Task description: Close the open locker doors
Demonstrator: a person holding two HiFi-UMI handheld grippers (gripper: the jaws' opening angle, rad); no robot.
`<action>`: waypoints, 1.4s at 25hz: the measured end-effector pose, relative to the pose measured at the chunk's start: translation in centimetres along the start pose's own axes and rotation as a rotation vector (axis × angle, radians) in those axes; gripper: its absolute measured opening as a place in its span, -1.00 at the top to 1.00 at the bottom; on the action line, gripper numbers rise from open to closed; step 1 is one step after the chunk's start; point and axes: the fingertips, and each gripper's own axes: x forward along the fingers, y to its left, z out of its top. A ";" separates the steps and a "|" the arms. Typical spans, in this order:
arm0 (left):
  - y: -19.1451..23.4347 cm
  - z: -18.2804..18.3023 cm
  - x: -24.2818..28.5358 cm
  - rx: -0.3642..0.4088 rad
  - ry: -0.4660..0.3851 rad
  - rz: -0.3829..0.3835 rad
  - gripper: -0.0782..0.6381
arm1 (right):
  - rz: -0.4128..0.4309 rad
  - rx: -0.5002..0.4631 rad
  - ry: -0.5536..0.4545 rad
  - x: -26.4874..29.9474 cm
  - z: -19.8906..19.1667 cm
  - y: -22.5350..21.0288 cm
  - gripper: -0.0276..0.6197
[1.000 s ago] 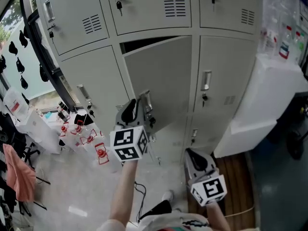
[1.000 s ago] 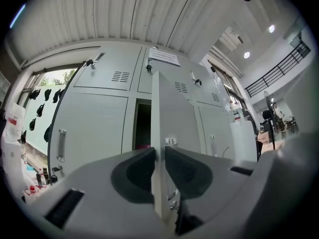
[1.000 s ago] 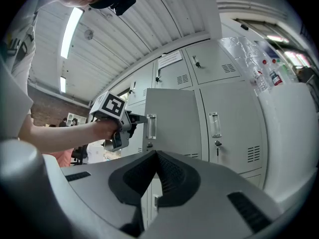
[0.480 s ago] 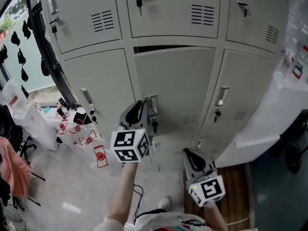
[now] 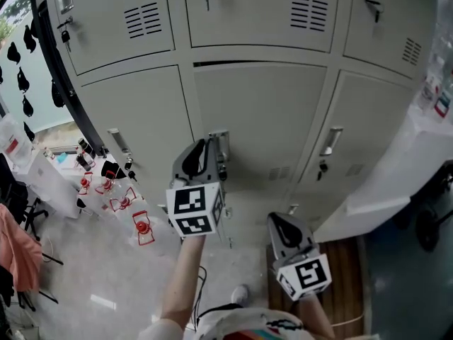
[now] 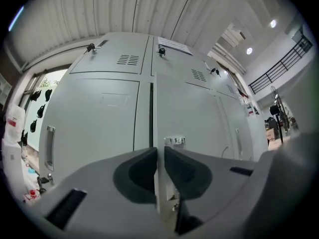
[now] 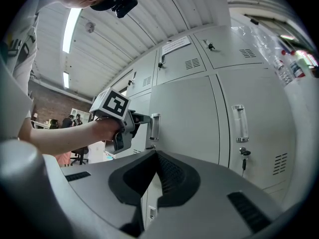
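The middle locker door [image 5: 269, 112], pale grey, stands almost flush with its neighbours; a thin dark gap shows along its top edge. My left gripper [image 5: 212, 149] is shut on the door's metal handle [image 5: 221, 142] at its left edge. In the left gripper view the handle [image 6: 174, 141] sits between the dark pads [image 6: 142, 171]. The right gripper view shows the left gripper [image 7: 141, 118] gripping that handle [image 7: 154, 127]. My right gripper [image 5: 282, 224] hangs lower right, shut with nothing in it, away from the lockers.
The surrounding lockers [image 5: 138, 115] are closed, several with keys in their locks. A black window frame [image 5: 67, 83] runs down the left. White boxes and red-marked items [image 5: 124, 204] lie on the floor. A white cabinet [image 5: 410, 168] stands at the right.
The middle door has swung from clearly ajar to almost flush, with the left gripper moving in with its handle. The right gripper has hardly moved.
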 end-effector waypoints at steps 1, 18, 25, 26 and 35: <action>0.1 -0.1 0.1 0.009 0.005 0.006 0.65 | -0.006 0.003 0.002 0.0 0.0 -0.2 0.90; -0.6 0.7 0.8 0.049 0.041 -0.001 0.71 | -0.042 0.014 -0.015 -0.3 0.5 -1.1 0.90; -0.5 0.7 1.9 0.048 0.028 -0.002 0.73 | -0.056 0.013 -0.006 -0.3 0.2 -1.6 0.90; -0.5 0.7 2.1 0.045 0.026 -0.008 0.73 | -0.059 0.016 -0.004 -0.2 0.1 -1.6 0.90; -0.3 -0.8 3.3 0.069 0.048 -0.022 0.76 | -0.065 0.016 0.003 0.6 -0.3 -1.8 0.90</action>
